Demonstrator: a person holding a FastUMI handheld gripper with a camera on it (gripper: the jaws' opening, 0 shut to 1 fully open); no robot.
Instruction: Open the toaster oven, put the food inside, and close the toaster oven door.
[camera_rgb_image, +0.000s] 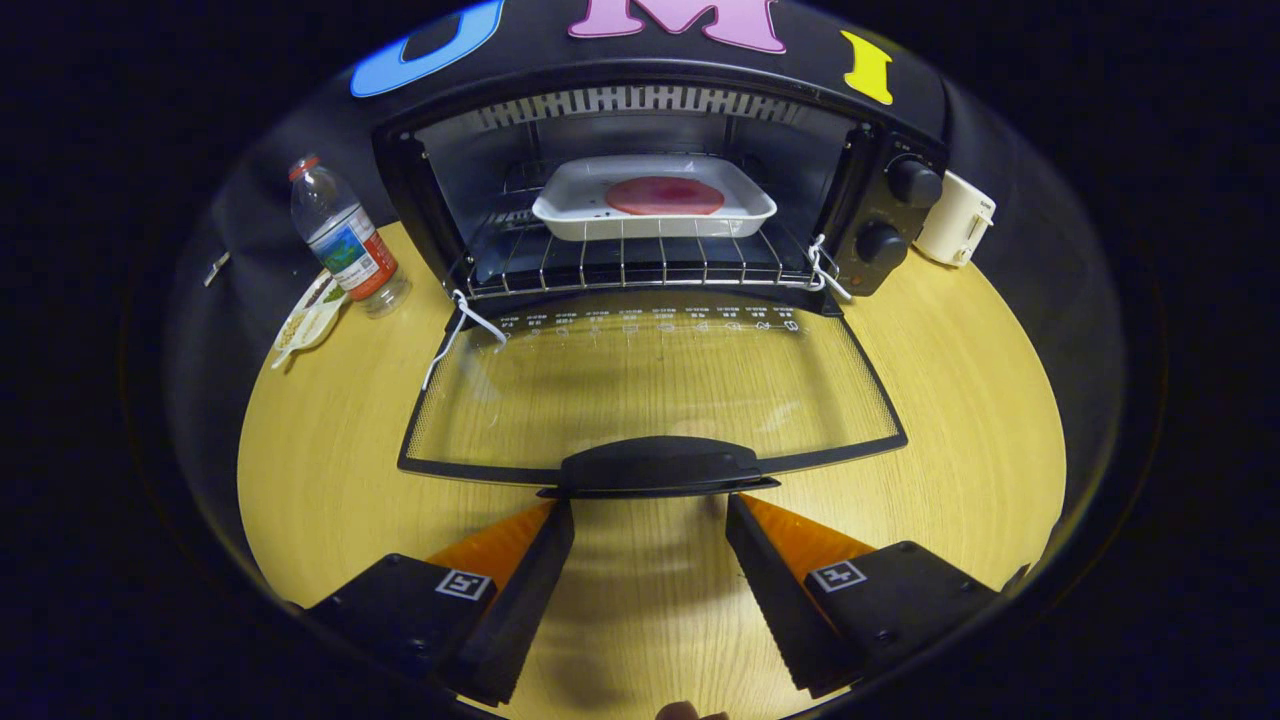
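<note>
Two of three steps judged done, one left: door closing now in hand. Spread widest, a pale wooden desk (330, 450), carrying everything else. Seated at its far side, the black toaster oven (660, 170), cavity open, two control knobs (915, 183) stacked on its right panel. Hinged flat toward the camera, the glass door (650, 385), lying level just above the desk, its dark handle (655, 467) at the near edge. Poised directly before that handle, the gripper (650, 525), fingers (520, 570) spread wide, empty, tips just beneath and to either side of the handle, contact impossible to confirm. Inside, on the wire rack (640, 262), a white tray (560, 215) holding the food, a flat reddish round slice (664, 196), set well in from the opening. Called for next, by this reading: catching the handle from below or nipping it between the fingers, then swinging the door up and back on its hinge until seated against the oven front. Tied at both hinge corners, white cords (470, 322), loose ends trailing near the door's left side, a possible snag on the way up. Off to the left, clear of the door's arc, a plastic water bottle (345, 240) and a small snack packet (310, 320); tucked behind the oven's right side, a white appliance (955, 220). Nothing else lying across the path.
</note>
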